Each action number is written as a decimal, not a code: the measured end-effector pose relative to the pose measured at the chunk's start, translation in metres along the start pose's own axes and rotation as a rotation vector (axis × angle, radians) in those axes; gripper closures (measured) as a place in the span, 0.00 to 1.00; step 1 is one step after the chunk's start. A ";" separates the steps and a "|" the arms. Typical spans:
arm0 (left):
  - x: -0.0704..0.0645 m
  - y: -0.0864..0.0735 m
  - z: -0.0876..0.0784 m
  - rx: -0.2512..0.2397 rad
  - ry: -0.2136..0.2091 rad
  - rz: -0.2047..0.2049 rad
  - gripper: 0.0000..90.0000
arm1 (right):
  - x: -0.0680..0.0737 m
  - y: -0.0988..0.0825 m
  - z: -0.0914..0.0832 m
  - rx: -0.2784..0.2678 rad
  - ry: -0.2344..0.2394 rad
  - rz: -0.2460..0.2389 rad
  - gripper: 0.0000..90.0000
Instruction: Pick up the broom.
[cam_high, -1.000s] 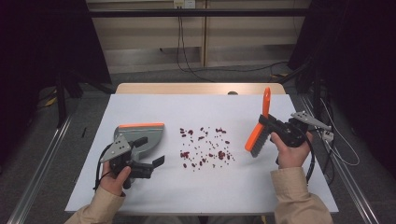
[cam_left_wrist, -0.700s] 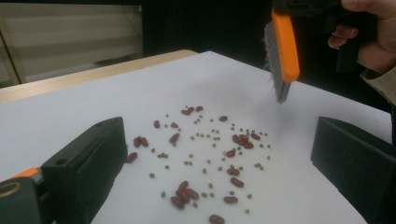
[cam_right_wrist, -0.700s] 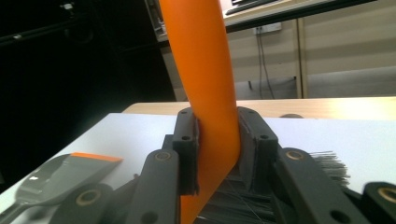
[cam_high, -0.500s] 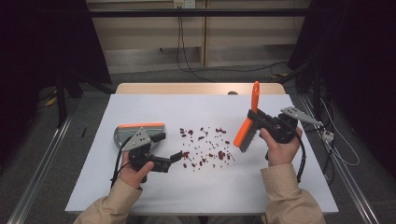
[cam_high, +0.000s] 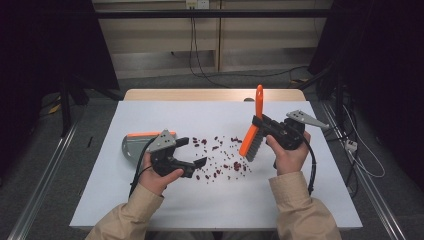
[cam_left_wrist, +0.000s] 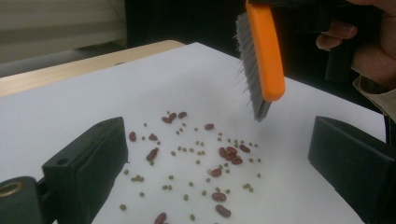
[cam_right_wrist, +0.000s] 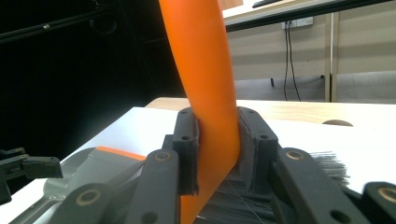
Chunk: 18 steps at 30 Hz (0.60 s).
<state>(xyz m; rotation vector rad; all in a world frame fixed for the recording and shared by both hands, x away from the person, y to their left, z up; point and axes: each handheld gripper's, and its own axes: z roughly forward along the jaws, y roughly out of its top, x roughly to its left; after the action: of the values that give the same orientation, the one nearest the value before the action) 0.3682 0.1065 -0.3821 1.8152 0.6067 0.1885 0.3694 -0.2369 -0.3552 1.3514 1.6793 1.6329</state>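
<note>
Red beans and small green beans (cam_high: 220, 156) lie scattered on the white table top (cam_high: 300, 200). An orange-backed brush (cam_high: 252, 137) with grey bristles hangs tilted over their right edge, handle up. My right gripper (cam_high: 261, 124) is shut on its handle (cam_right_wrist: 210, 121). My left gripper (cam_high: 192, 152) is open and empty just left of the beans, its jaws wide on either side of them (cam_left_wrist: 219, 140). The brush (cam_left_wrist: 261, 56) hangs beyond the beans (cam_left_wrist: 219, 158) there. A grey dustpan (cam_high: 134, 145) with an orange rim lies flat behind my left hand.
The dustpan (cam_right_wrist: 93, 163) lies at the lower left of the right gripper view. A wooden strip (cam_high: 210, 95) runs along the table's far edge. Cables (cam_high: 312, 170) trail from the grippers. Dark floor and metal rails (cam_high: 45, 165) flank the table.
Both hands have moved in toward the beans: the left gripper rightward away from the dustpan, the right gripper leftward with the brush, whose handle now stands more upright.
</note>
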 end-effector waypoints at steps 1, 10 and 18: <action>-0.001 0.001 0.002 0.006 0.002 -0.001 0.07 | 0.001 0.000 0.001 -0.003 0.004 -0.002 0.79; -0.008 0.002 0.024 0.045 -0.019 0.037 0.14 | 0.013 -0.003 0.017 0.005 0.040 -0.003 0.79; -0.010 0.002 0.043 0.068 -0.041 0.016 0.27 | 0.024 -0.008 0.028 0.014 0.069 0.002 0.79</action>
<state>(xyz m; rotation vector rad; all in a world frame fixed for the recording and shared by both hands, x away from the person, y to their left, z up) 0.3787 0.0649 -0.3925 1.8853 0.5760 0.1431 0.3802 -0.2013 -0.3610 1.3177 1.7323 1.6900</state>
